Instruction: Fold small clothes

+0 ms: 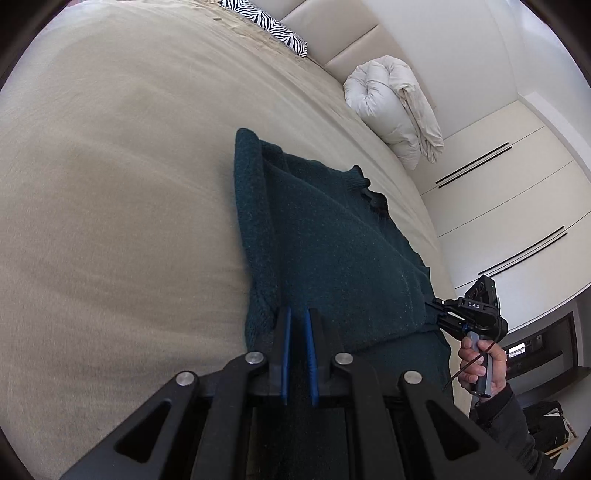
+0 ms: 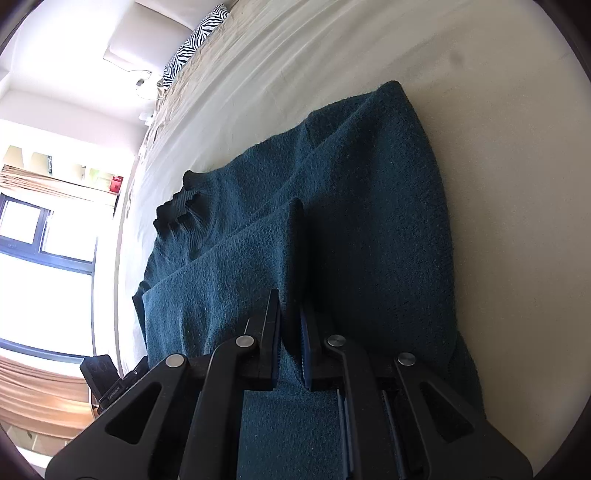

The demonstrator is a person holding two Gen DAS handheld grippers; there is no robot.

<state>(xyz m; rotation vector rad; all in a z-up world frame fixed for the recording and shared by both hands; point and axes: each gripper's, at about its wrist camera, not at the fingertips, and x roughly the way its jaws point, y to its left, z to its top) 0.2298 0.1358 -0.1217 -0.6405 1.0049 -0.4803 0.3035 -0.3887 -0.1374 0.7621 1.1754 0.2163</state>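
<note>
A dark teal knitted sweater (image 1: 325, 240) lies partly folded on the beige bed, its ribbed collar (image 1: 369, 188) pointing away. My left gripper (image 1: 297, 314) is shut on the sweater's near edge, with fabric between its blue pads. My right gripper (image 1: 437, 314) shows at the sweater's right edge, held by a hand. In the right wrist view the right gripper (image 2: 291, 321) is shut on a raised fold of the sweater (image 2: 332, 221). The collar (image 2: 181, 206) sits at the left there.
The beige bedsheet (image 1: 110, 184) spreads wide to the left. A rolled white duvet (image 1: 395, 107) and a zebra-print pillow (image 1: 273, 26) lie at the bed's head. White wardrobe doors (image 1: 509, 192) stand to the right. A window (image 2: 44, 236) is at the left.
</note>
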